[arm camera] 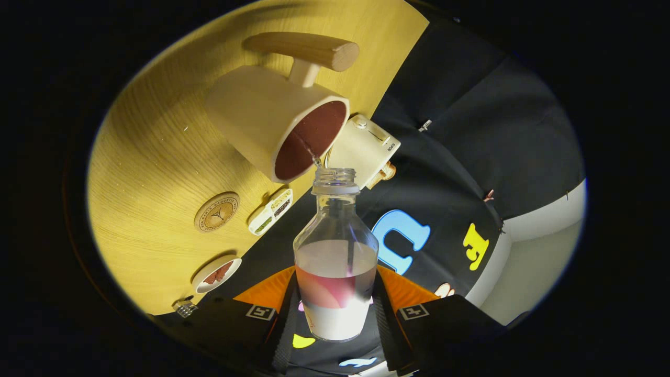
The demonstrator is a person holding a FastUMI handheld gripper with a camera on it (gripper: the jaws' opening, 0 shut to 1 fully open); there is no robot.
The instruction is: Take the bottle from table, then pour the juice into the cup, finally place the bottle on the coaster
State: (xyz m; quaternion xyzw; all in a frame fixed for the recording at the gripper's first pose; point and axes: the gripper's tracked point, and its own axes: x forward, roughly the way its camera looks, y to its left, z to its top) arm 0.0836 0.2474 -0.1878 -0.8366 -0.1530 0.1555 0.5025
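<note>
The gripper is clamped on the clear bottle at the lower centre of the frame, both fingers pressing its sides. The cap is off, and the open neck points up toward the cup in the upper centre. A thin thread of juice runs from the bottle's mouth into the cup, whose inside already shows dark red. Reddish juice sits in the bottle too, partway up its body.

The cup is cream-coloured with a thick wooden handle and stands on the pale wooden worktop, which fills the upper left. Just right of the cup, at the worktop's edge, sits a small cream appliance with a knob on it. Left of the bottle lies the round wooden coaster, bare and well apart from the cup. Beside it is a small white tray with compartments, and lower left a round dish holding something reddish. A little metal clip lies near the left finger.
</note>
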